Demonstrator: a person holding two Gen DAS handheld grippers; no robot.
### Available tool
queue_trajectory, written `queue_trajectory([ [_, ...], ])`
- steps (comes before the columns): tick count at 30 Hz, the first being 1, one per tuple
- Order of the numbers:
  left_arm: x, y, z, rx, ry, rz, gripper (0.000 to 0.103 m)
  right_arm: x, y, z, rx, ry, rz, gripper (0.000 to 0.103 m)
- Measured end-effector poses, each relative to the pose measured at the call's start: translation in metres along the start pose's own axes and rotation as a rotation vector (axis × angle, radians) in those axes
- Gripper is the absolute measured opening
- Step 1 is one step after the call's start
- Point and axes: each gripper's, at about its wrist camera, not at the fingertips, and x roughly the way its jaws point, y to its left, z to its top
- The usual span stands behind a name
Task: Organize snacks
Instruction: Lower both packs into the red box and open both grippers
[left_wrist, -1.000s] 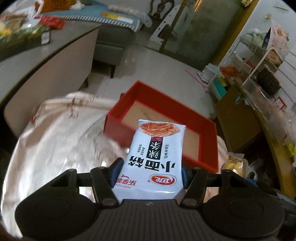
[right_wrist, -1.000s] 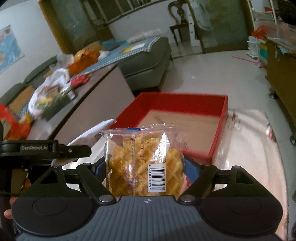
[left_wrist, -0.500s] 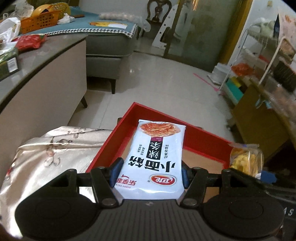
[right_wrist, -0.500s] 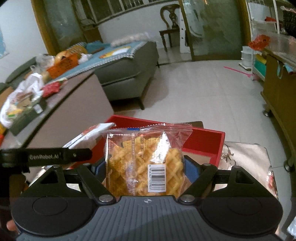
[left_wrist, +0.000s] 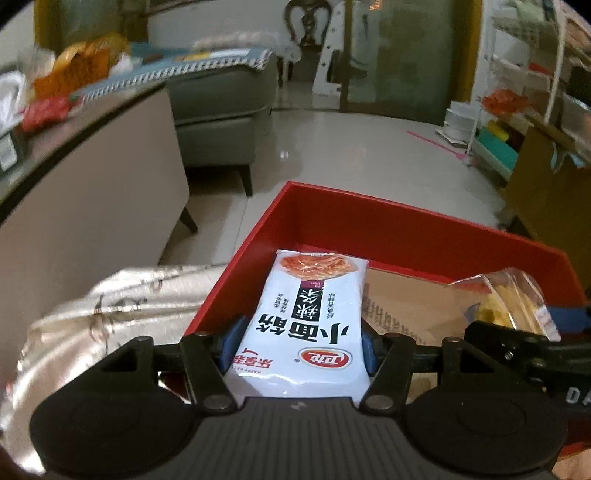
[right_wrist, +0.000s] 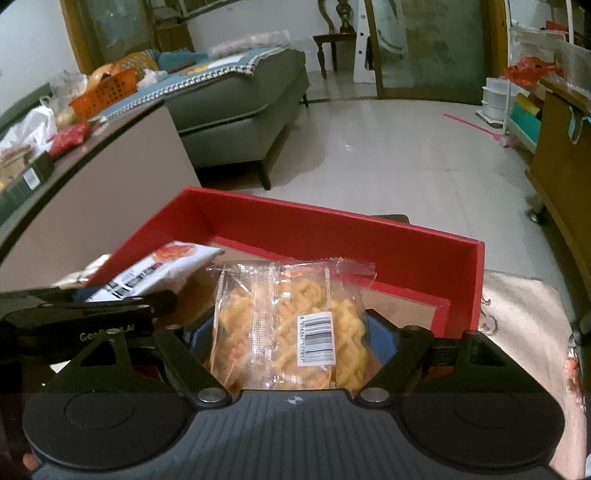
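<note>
Left wrist view: the left gripper (left_wrist: 299, 343) clamps a white noodle packet (left_wrist: 308, 314) over the red box's (left_wrist: 406, 229) left side. Right wrist view: the right gripper (right_wrist: 291, 339) grips a clear waffle packet (right_wrist: 291, 325) over the box's near edge.

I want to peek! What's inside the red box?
The red box shows a brown cardboard floor. Held over it are a white noodle packet and a clear waffle packet, hiding the floor underneath them.
</note>
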Motion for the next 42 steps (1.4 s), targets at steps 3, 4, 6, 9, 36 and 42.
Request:
queue_trajectory([
  [3,-0.001,-0.003,-0.006,0.046,-0.012,0.011,0.053,0.006,0.007,-0.003,-0.057,0.009,-0.032,0.085],
  [4,-0.002,-0.004,-0.008,0.060,-0.013,0.016,0.053,0.008,0.010,-0.005,-0.077,0.013,-0.037,0.085],
  [6,-0.004,-0.008,-0.013,0.090,-0.013,0.032,0.053,0.008,0.014,-0.007,-0.088,0.019,-0.036,0.084],
  [9,-0.010,-0.010,-0.020,0.115,-0.014,0.037,0.053,0.010,0.018,-0.011,-0.097,0.042,-0.031,0.084],
  [36,-0.078,0.027,-0.048,-0.052,0.079,-0.010,0.062,-0.040,0.051,-0.018,-0.190,0.057,-0.040,0.101],
  [42,-0.098,0.034,-0.042,-0.085,0.042,-0.018,0.062,-0.069,0.049,-0.011,-0.179,-0.012,-0.064,0.101],
])
